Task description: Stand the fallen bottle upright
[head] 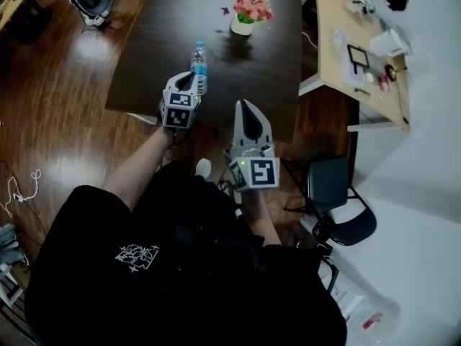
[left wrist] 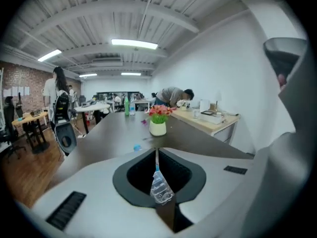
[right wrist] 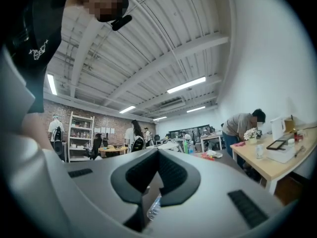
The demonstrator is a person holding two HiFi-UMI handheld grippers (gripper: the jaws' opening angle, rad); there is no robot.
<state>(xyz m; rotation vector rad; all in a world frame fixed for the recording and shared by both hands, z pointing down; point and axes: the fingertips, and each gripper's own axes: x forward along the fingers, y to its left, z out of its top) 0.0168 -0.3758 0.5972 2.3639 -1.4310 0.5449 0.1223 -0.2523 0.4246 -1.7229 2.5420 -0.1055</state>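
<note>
We look down on a dark table (head: 144,63) standing on a glossy wooden floor (head: 65,121); a lighter wooden desk (head: 333,56) stands to its right. A white pot of pink flowers (head: 243,19) sits near the far middle of the dark table.

The left gripper (head: 186,83) reaches over the table's near edge with its jaws drawn together, nothing pinched between them. The right gripper (head: 245,110) hangs lower and to the right, short of the table edge, its jaws also together and empty.

The clear bottle (head: 199,67) with a blue cap stands upright on the dark table close to the near edge. It is directly ahead of the left gripper's tips and just beside them; we cannot tell whether they touch. It is well apart from the right gripper, up and to the left of its tips.

In the left gripper view the bottle (left wrist: 161,188) shows below the closed jaw line, cap upward.
</note>
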